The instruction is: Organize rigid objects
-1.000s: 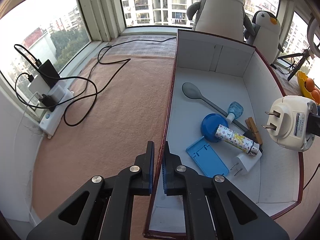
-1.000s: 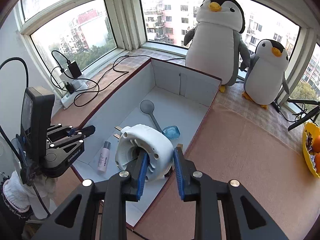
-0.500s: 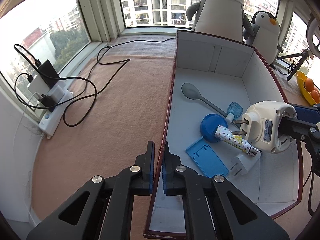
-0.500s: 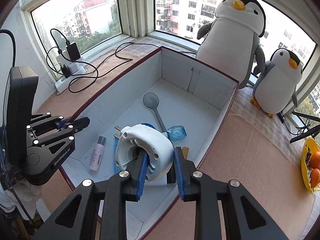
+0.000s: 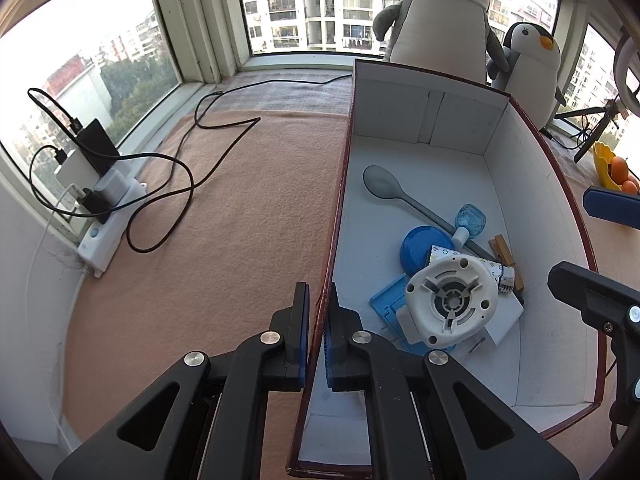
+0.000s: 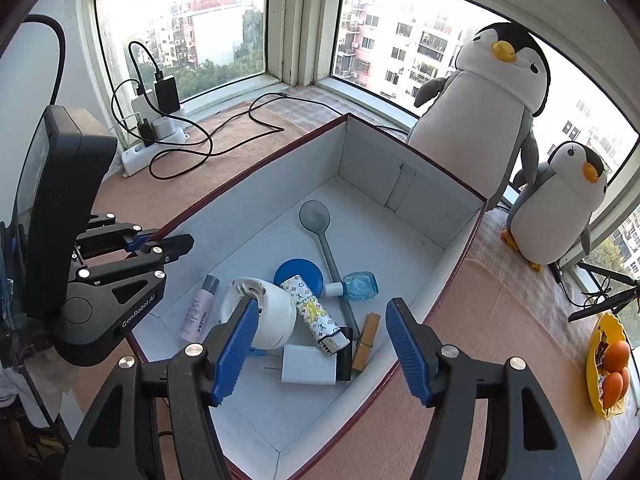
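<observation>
**A:** Window ledge setup w/ a peach blanket (image 5: 224,240) spread over it, big white box (image 6: 256,216) sitting on top, two plush penguins behind. Where's the round plug thing rn?

**B:** White round adapter (image 5: 452,300) is down inside the box, lying on the pile at the near end: on top of the blue flat piece (image 5: 386,304) and the white charger block (image 6: 308,364), right beside the patterned lighter (image 6: 316,312). Right gripper (image 6: 320,344) hovers over that pile, jaws opening, nothing between the pads as far as I can see, so it looks let go.

**A:** And the left one?

**B:** Left gripper (image 5: 318,328) is clenched on the box's side wall, pinching the rim. Prob just steadying the box.

**A:** How would that adapter handle if it needs moving again?

**B:** Imo hard plastic shell, stiff, prob light-ish but bulky vs the jaws. Smooth rounded dome = slippery, so squeezing across the full curve could pop it out. Better bet is the rim edge or the open underside w/ the ribs, one finger inside, one outside. Metal prongs stick out at the near end, I'd avoid those. It's also perched on other stuff, so it may rock or slide if nudged.

**A:** Rest of the box?

**B:** Grey spoon (image 5: 384,188), blue lid (image 5: 420,248), little blue bottle (image 6: 360,286), wooden clothespin (image 6: 366,340), pink bottle (image 6: 198,308). All rigid, nothing fragile afaict.
</observation>
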The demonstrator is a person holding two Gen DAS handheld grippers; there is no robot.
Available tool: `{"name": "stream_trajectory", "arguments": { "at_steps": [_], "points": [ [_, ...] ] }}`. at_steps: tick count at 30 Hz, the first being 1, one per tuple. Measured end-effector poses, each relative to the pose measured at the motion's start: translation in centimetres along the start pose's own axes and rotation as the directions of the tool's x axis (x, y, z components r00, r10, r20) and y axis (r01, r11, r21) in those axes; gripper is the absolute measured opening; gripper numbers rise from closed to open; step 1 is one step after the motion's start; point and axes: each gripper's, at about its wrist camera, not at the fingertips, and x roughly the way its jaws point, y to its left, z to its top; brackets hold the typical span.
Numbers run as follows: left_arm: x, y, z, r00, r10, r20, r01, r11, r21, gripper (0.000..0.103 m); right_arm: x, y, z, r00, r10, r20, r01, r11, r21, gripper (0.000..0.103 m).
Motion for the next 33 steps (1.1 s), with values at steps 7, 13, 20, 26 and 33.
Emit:
{"name": "stream_trajectory", "arguments": {
  "at_steps": [7,13,20,26,33],
  "points": [
    [0.0,0.0,0.0,1.0,-0.001,0.0,0.001,1.0,-0.003,0.005,-0.2,0.1,-0.2,1.0,0.002,-0.001,-0.002,1.0,0.005,0.062],
    [-0.1,0.1,-0.1,1.0,-0.001,-0.002,0.001,1.0,-0.003,0.005,-0.5,-0.1,-0.3,1.0,0.001,0.003,-0.001,1.0,0.018,0.062],
    [0.0,0.2,-0.1,1.0,-0.001,-0.005,0.001,1.0,-0.008,0.005,-0.9,-0.1,-0.5,1.0,0.001,0.005,-0.001,1.0,0.018,0.062],
    [0.0,0.1,-0.1,1.0,0.0,-0.008,0.0,1.0,-0.005,0.005,-1.2,-0.3,-0.7,1.0,0.0,0.011,-0.001,1.0,0.026,0.063],
    [-0.5,0.0,-0.2,1.0,-0.015,-0.006,0.015,1.0,0.0,0.015,-2.3,-1.3,-1.4,1.0,0.006,0.022,-0.007,0.998,0.061,0.064]
  ]
}}
